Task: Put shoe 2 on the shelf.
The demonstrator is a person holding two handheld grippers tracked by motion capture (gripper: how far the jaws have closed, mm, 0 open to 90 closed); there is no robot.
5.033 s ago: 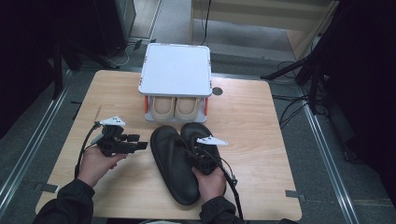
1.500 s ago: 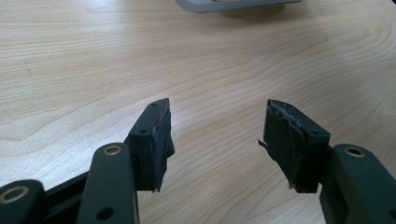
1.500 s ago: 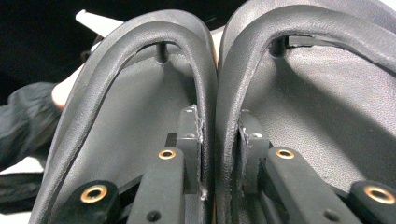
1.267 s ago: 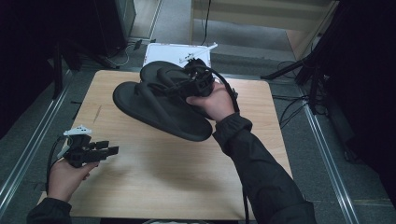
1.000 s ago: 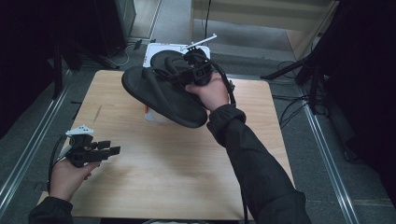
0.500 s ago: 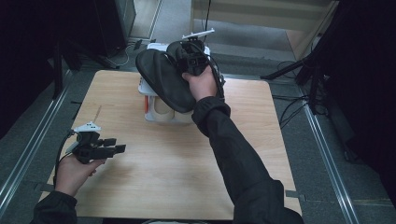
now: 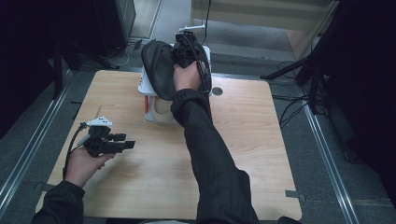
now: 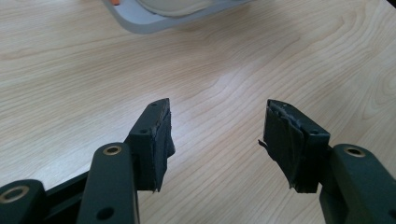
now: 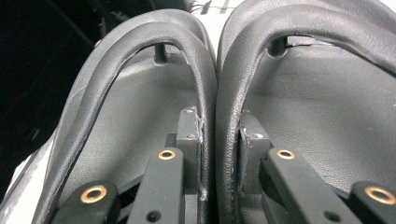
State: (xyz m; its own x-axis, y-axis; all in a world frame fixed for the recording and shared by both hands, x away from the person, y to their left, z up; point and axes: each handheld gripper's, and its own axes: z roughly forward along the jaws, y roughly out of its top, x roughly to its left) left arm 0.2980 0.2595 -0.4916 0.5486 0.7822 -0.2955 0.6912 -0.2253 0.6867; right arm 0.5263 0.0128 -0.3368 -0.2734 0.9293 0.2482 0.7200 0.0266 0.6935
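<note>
Two black sandals (image 9: 140, 116) – one right gripper (image 9: 218, 140) pinches both straps.

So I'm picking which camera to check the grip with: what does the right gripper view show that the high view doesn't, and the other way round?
The right gripper view gives the grip itself: the right tongs pinch the inner straps of two black flip-flops together. The high view gives the setting: the wooden table, the white shoe rack with beige shoes inside, and the left tongs, open and empty. Both show the flip-flops held by the right tongs.
</note>
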